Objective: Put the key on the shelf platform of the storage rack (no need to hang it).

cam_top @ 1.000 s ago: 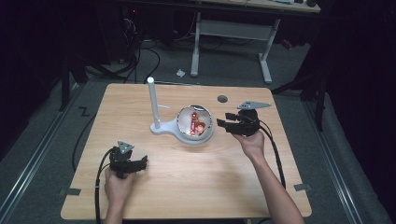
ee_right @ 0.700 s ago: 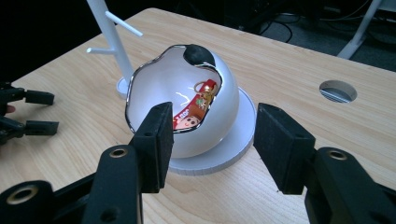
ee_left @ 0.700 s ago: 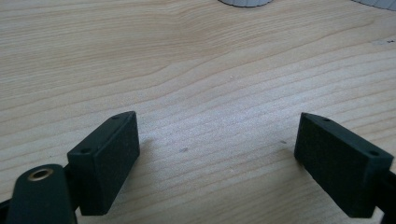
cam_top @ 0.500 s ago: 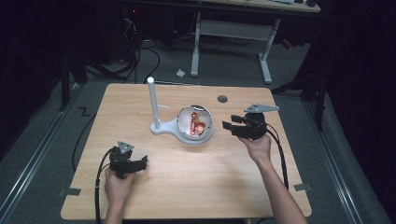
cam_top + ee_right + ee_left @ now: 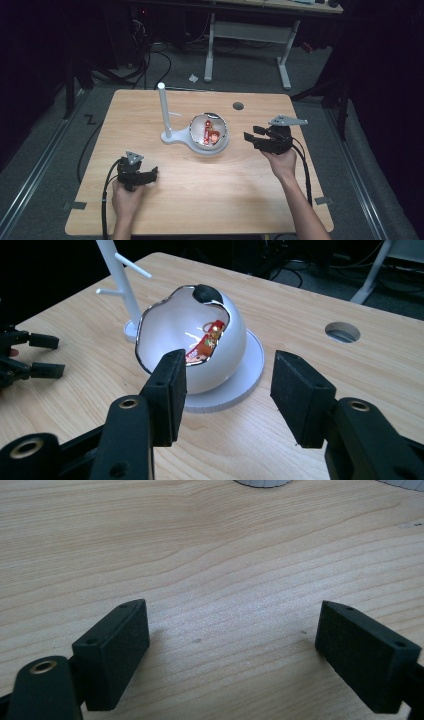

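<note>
Since a second ago my right gripper (image 5: pixel 250 139) has drawn back a little from the bowl (image 5: pixel 209 131) and now sits just to its right, while my left gripper (image 5: pixel 151 174) has stayed where it was, well short of the bowl on the near side. I judge this as the approach step: the right hand is lining up on the bowl, which stands on its white base (image 5: pixel 250 371) beside the post (image 5: pixel 162 107), with small red pieces (image 5: pixel 207 342) lying inside it. Seen from the right gripper view, the jaws stand wide with nothing between them, aimed at the bowl's near wall. The next move, as I read it, calls for easing forward and up to the bowl's opening, keeping clear of the rim. My right hand (image 5: pixel 283 164) holds its tool level, forearm angled in toward the bowl. My left jaws also gape wide over bare table (image 5: pixel 215 560), low and idle.
</note>
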Action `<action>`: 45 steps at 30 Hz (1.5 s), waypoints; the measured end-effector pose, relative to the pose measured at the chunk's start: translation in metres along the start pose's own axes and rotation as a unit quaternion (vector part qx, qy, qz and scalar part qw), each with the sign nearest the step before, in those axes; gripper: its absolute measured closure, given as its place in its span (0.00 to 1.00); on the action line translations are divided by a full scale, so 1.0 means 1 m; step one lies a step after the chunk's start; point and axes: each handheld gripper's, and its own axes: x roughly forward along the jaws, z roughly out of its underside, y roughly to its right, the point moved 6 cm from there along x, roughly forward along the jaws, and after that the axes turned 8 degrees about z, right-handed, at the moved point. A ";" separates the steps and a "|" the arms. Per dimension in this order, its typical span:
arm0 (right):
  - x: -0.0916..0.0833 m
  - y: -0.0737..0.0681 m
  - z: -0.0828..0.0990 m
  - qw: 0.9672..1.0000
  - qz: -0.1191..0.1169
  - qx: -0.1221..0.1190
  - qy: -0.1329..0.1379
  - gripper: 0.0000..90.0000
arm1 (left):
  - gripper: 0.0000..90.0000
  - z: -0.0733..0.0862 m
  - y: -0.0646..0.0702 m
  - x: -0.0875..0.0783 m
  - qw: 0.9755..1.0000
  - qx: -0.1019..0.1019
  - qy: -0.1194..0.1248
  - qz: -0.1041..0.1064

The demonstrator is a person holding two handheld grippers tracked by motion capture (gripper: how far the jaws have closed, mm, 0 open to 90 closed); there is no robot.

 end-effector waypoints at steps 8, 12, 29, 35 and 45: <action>-0.013 -0.001 0.001 1.000 0.005 -0.006 0.004 0.54 | 0.16 0.000 0.000 0.000 1.000 0.000 0.000 0.000; -0.020 -0.002 0.001 1.000 0.009 -0.010 0.011 0.54 | 0.16 0.000 0.000 0.000 1.000 0.000 0.000 0.000; -0.042 0.005 0.019 0.999 0.019 0.008 0.028 0.55 | 0.16 0.000 0.000 0.000 1.000 0.000 0.000 0.000; -0.048 0.006 0.025 0.999 0.022 0.015 0.031 0.55 | 0.16 0.000 0.000 0.000 1.000 0.000 0.000 0.000; -0.051 0.005 0.037 0.999 0.020 0.024 0.031 0.56 | 0.16 0.000 0.000 0.000 1.000 0.000 0.000 0.000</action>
